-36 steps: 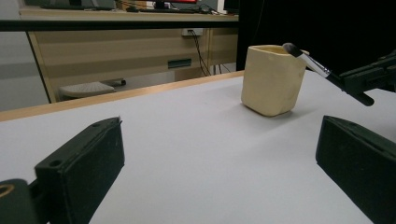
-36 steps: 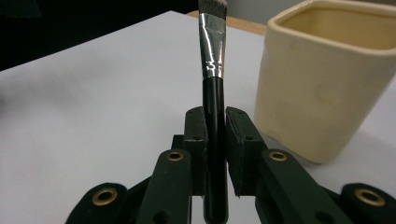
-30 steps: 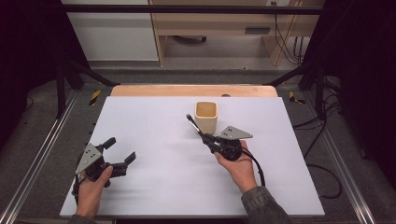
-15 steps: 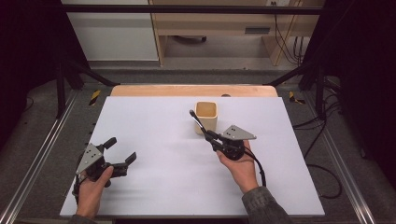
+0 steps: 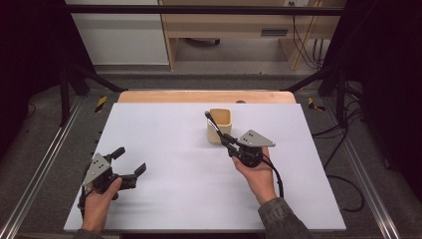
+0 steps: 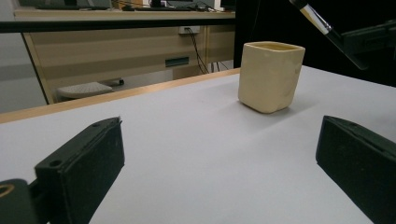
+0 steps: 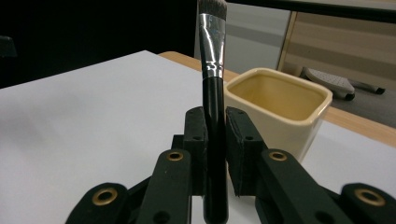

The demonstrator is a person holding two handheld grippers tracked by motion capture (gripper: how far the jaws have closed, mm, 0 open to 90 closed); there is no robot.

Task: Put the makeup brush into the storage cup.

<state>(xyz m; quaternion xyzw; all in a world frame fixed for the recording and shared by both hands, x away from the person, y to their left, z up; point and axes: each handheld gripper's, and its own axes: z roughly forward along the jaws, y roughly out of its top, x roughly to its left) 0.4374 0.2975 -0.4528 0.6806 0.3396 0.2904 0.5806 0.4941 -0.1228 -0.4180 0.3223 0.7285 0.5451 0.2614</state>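
A cream square cup (image 5: 220,125) stands upright on the white table sheet (image 5: 164,134), right of centre. My right gripper (image 5: 230,143) is just in front of it, shut on the black handle of a brush (image 5: 214,127). The brush slants up with its bristle end beside the cup's left rim. In the right gripper view the brush (image 7: 212,70) stands upright between the jaws (image 7: 215,135), with the cup (image 7: 275,107) empty behind it. My left gripper (image 5: 128,162) rests open near the front left, nothing between its jaws (image 6: 219,158). From there the cup (image 6: 271,77) and brush (image 6: 327,30) show ahead.
A wooden strip (image 5: 199,96) runs along the table's far edge. Metal rails (image 5: 45,164) flank the sheet on both sides. Cables (image 5: 343,174) lie on the floor to the right. A pale cabinet (image 5: 119,35) and wooden desk (image 5: 234,25) stand beyond.
My right gripper has shifted a little toward the cup, bringing the brush tip up beside the cup's left rim. The left gripper has stayed still.
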